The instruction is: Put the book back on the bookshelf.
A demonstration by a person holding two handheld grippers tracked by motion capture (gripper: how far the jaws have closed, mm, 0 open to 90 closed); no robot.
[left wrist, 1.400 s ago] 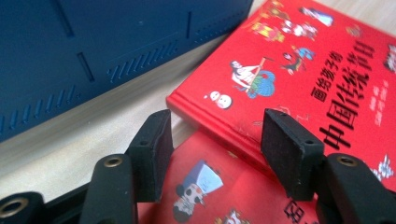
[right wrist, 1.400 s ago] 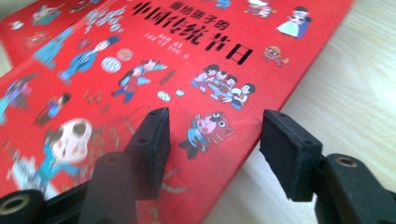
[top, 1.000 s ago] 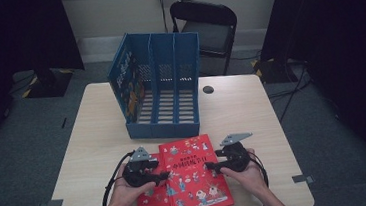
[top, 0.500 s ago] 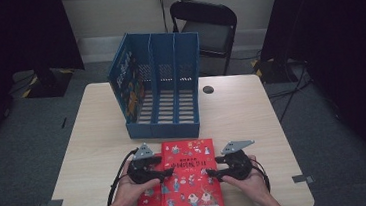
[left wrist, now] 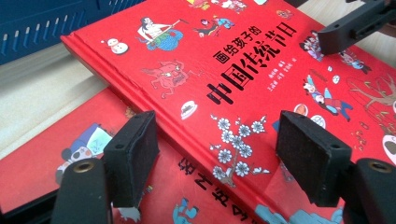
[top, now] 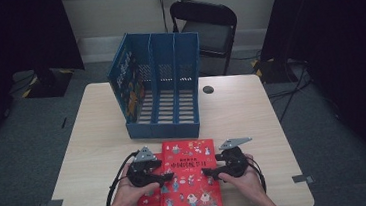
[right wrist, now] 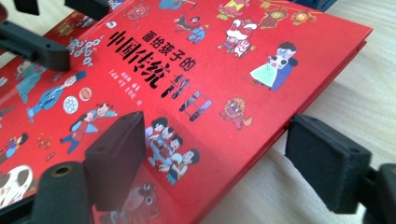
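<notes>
Red book's edge between parted gripper jaws

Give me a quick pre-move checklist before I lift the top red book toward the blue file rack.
1. Left hand-held gripper straddles the top red book at its left edge, pads not pressing: not ok for lifting.
2. Right hand-held gripper open across the right edge, jaws having just opened: not ok.
3. Top book overlaps the lower red book; it may drag: not ok.
4. Blue file rack upright, middle and right slots look free: ok.
5. Table between book and rack bare: ok.
6. Leftmost slot's contents: cannot tell.
</notes>
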